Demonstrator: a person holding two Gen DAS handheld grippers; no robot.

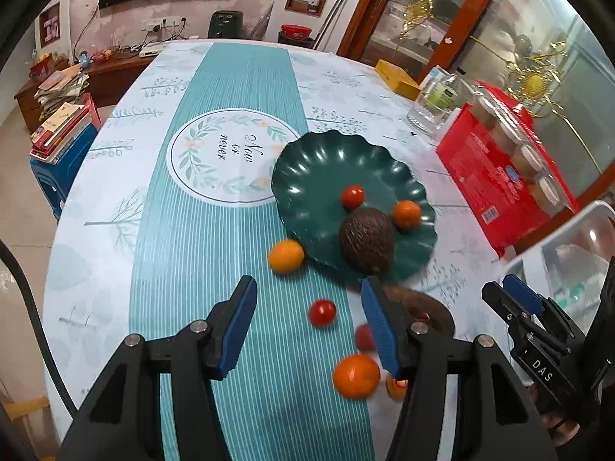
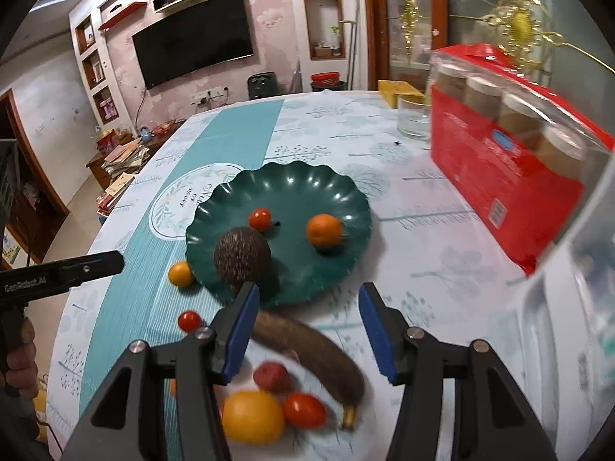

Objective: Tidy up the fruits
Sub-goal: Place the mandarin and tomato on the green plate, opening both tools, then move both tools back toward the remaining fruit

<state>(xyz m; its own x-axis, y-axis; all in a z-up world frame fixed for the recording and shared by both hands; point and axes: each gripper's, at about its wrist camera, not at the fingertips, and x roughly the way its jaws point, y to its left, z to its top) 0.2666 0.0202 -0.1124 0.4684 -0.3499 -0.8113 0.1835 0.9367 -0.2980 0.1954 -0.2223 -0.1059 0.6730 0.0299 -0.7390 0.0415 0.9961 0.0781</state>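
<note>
Fruits lie in two groups on the counter [image 1: 115, 176]. On the green plate [image 2: 319, 188] sit an avocado [image 2: 242, 257], a tomato [image 2: 260, 218] and a small orange [image 2: 323, 230], each apart from the others. Just beside the plate's near-left rim, on the cloth, rests a kumquat [image 2: 181, 273]; a second tomato [image 2: 189, 320] lies nearer still, on the striped runner. Closer to the onlooker lies a browned banana [image 2: 319, 349], with a red fruit [image 2: 271, 376], a large orange [image 2: 251, 417] and a third tomato [image 2: 303, 409] grouped beside it; this group is blurred.

Left tongs [image 1: 307, 330] stand partly open above the runner, with nothing gripped; the pads touch no fruit. Right tongs [image 2: 305, 330] stand likewise partly open and empty, above the banana, near the plate's front rim. A hand [image 2: 17, 361] holds the left tool's handle.

At the counter's right edge stand a red box [image 2: 507, 176] of jars and a glass [image 2: 413, 119], well apart from the plate. A yellow box [image 2: 396, 90] lies at the far edge.
</note>
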